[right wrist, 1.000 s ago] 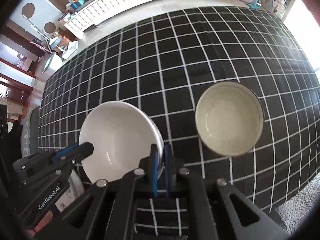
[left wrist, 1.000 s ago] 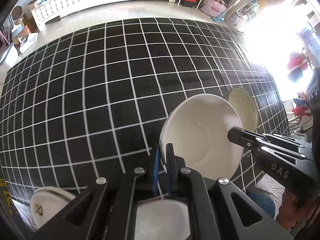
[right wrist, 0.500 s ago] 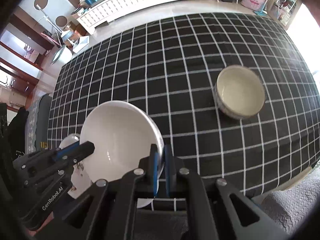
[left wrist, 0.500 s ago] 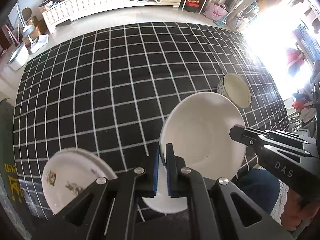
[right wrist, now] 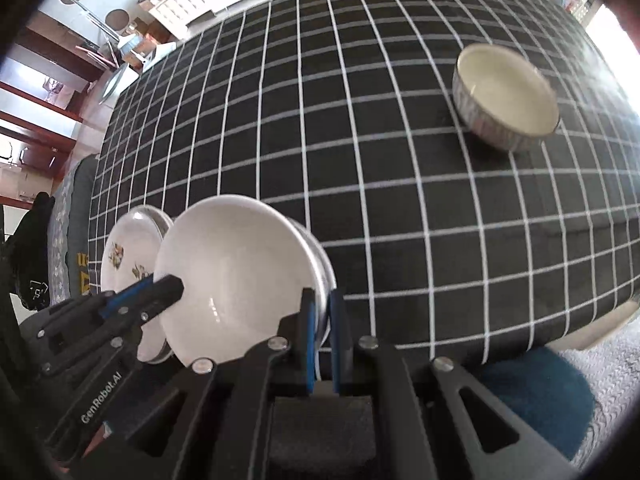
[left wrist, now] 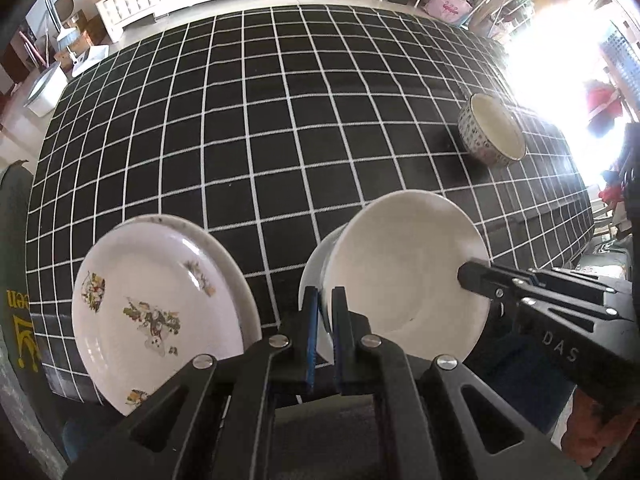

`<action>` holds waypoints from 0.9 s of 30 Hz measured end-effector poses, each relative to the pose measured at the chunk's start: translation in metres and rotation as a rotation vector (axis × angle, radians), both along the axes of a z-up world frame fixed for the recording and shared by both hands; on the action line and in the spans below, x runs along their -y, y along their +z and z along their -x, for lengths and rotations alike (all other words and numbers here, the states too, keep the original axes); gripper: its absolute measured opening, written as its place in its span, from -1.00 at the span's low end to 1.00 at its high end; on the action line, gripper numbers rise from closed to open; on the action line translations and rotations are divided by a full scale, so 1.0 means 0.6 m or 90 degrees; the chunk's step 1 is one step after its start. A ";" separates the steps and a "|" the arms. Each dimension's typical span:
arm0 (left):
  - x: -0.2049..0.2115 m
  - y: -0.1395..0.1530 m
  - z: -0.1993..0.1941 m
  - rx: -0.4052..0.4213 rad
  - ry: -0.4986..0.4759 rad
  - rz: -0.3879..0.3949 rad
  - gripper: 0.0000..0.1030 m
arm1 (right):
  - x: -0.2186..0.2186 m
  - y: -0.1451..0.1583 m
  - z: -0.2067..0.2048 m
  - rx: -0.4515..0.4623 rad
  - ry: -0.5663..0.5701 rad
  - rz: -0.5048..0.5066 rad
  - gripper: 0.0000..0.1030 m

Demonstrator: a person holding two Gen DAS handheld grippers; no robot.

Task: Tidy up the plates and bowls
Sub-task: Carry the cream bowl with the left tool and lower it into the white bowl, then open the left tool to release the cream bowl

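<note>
A white bowl (left wrist: 404, 276) is clamped at opposite rims by left tongs (left wrist: 324, 320) and right tongs (right wrist: 320, 328), beside the floral plates (left wrist: 156, 304); stacking is judged underway, and careful lowering is required next.

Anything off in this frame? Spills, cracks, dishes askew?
No spills or cracks visible. The white bowl is tilted, held off the cloth by both grippers: left gripper, right gripper. Floral plate and patterned bowl sit normally.
</note>
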State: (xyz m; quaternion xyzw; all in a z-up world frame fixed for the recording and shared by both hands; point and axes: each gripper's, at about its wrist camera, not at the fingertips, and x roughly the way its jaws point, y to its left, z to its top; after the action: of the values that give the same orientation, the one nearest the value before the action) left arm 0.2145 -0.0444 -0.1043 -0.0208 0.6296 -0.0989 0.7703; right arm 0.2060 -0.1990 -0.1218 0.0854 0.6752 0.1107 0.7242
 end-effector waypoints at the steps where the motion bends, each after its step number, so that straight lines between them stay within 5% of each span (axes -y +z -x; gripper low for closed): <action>1: -0.002 -0.003 0.001 -0.004 0.000 0.000 -0.90 | -0.001 -0.003 0.002 -0.004 0.000 -0.001 -0.83; 27: -0.010 -0.058 -0.004 -0.045 0.018 0.015 -0.91 | -0.006 -0.035 -0.008 -0.020 0.013 0.007 -0.82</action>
State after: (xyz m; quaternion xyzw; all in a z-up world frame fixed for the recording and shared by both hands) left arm 0.2172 -0.0381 -0.1394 -0.0421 0.6549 -0.0949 0.7486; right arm 0.2109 -0.1957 -0.1426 0.0765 0.6880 0.1131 0.7128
